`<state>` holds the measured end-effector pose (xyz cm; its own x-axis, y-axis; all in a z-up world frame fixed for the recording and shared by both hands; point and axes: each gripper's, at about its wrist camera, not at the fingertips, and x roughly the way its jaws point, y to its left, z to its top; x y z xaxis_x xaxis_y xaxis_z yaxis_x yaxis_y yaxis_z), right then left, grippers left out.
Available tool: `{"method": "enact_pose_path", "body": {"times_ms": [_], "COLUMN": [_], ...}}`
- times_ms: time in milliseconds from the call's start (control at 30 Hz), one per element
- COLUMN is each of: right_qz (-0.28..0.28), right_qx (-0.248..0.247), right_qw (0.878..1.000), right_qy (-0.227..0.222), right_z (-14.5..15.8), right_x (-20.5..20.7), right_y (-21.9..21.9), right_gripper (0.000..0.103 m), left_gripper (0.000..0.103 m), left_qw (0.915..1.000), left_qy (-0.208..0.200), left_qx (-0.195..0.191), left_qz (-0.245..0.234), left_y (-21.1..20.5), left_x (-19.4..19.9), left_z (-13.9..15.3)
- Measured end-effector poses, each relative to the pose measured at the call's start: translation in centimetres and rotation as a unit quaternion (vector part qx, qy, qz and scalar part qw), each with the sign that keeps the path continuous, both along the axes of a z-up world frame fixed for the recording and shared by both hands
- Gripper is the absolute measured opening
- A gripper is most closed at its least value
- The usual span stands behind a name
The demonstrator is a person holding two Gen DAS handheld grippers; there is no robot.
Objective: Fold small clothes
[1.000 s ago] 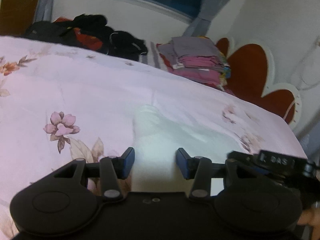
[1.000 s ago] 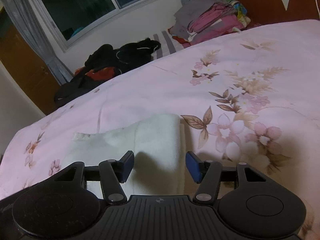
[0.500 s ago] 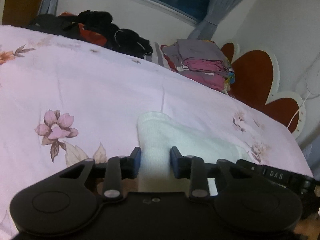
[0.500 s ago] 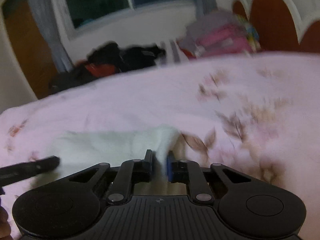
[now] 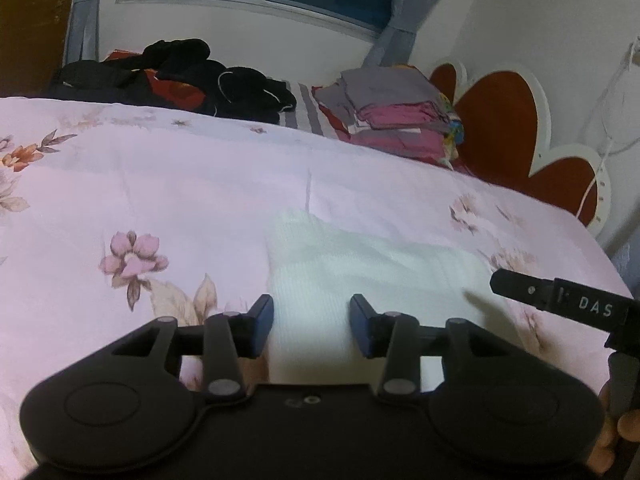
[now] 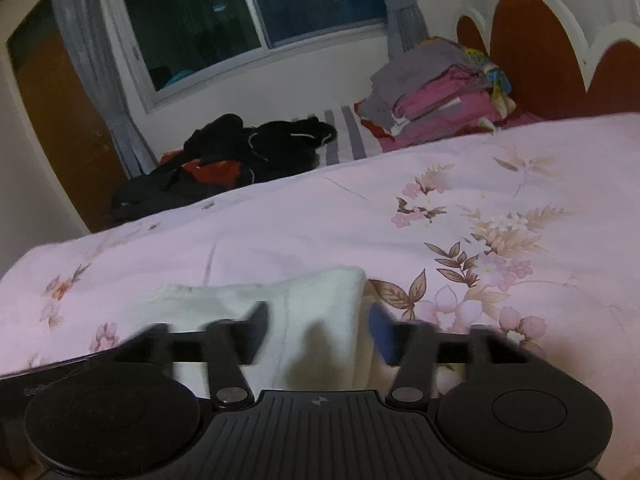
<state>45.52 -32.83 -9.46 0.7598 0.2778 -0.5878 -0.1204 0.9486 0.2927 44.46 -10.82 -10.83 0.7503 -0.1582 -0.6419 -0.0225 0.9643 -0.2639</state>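
Release after a fold: white garment (image 5: 360, 264) on bed (image 5: 200, 184), both grippers' fingers (image 5: 262, 326) just reopened, holding nothing; next, regrip its 6 o'clock edge

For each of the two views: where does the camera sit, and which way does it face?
Left wrist: behind the left tongs, open, facing across the bed over the white cloth; fingers show at right.
Right wrist: behind the right tongs, open, facing the window.
Both show the cloth, folded pile and dark clothes.

Both wrist cameras sit low and close over the pink floral bedspread (image 5: 200, 184), facing the dark window (image 6: 248, 12). Both views share the white ribbed cloth (image 5: 360, 264) and the folded pink-grey clothes stack (image 6: 436, 88).
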Motion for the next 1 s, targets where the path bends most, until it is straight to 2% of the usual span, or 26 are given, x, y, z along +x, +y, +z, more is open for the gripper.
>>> {"method": "enact_pose_path", "body": {"times_ms": [100,133,167,233,433,500,600,667,767,867,1000], "right_qz": [0.006,0.008,0.011,0.017,0.04,0.037,0.021,0.018,0.034,0.039,0.024], "right_qx": [-0.02,-0.022,-0.024,-0.025,-0.053,-0.071,-0.042,-0.033,-0.041,-0.066,-0.038], "right_qw": [1.0,1.0,1.0,1.0,0.998,0.997,0.998,0.999,0.998,0.996,0.998], "right_qy": [-0.005,-0.003,-0.001,0.004,-0.001,0.023,0.047,0.039,0.026,0.044,0.048], "right_z": [0.0,-0.1,-0.3,-0.5,-0.7,-1.9,-2.8,-2.2,-1.5,-2.6,-2.3], "right_x": [-1.5,-2.0,-2.4,-3.0,-4.5,-3.9,-3.3,-3.8,-5.1,-5.6,-6.2], "right_y": [0.3,0.3,0.4,0.5,1.8,1.9,0.9,0.5,0.8,1.1,0.3], "right_gripper": [0.056,0.052,0.043,0.034,0.034,0.034,0.034,0.034,0.034,0.034,0.034], "left_gripper": [0.041,0.041,0.041,0.041,0.042,0.044,0.044,0.043,0.043,0.044,0.042], "left_qw": [1.0,1.0,1.0,0.9999,0.9997,0.9996,0.9997,0.9997,0.9997,0.9994,0.999], "left_qy": [0.005,0.007,0.008,0.009,0.013,0.014,0.022,0.018,0.017,0.03,0.04], "left_qx": [0.002,0.002,0.004,0.011,0.02,0.025,0.014,0.014,0.013,0.009,0.007], "left_qz": [0.0,0.0,0.0,-0.004,-0.005,-0.005,-0.002,-0.004,-0.009,-0.014,-0.015], "left_y": [-0.2,-0.2,-0.3,-0.6,-1.0,-1.1,-0.8,-0.6,-0.3,-0.3,-0.3], "left_x": [-0.9,-1.2,-1.4,-1.9,-2.6,-2.5,-2.9,-3.6,-4.8,-5.5,-6.3], "left_z": [0.1,0.1,0.0,-0.1,-0.4,-0.6,-0.4,-0.1,0.0,-0.6,-1.0]}}
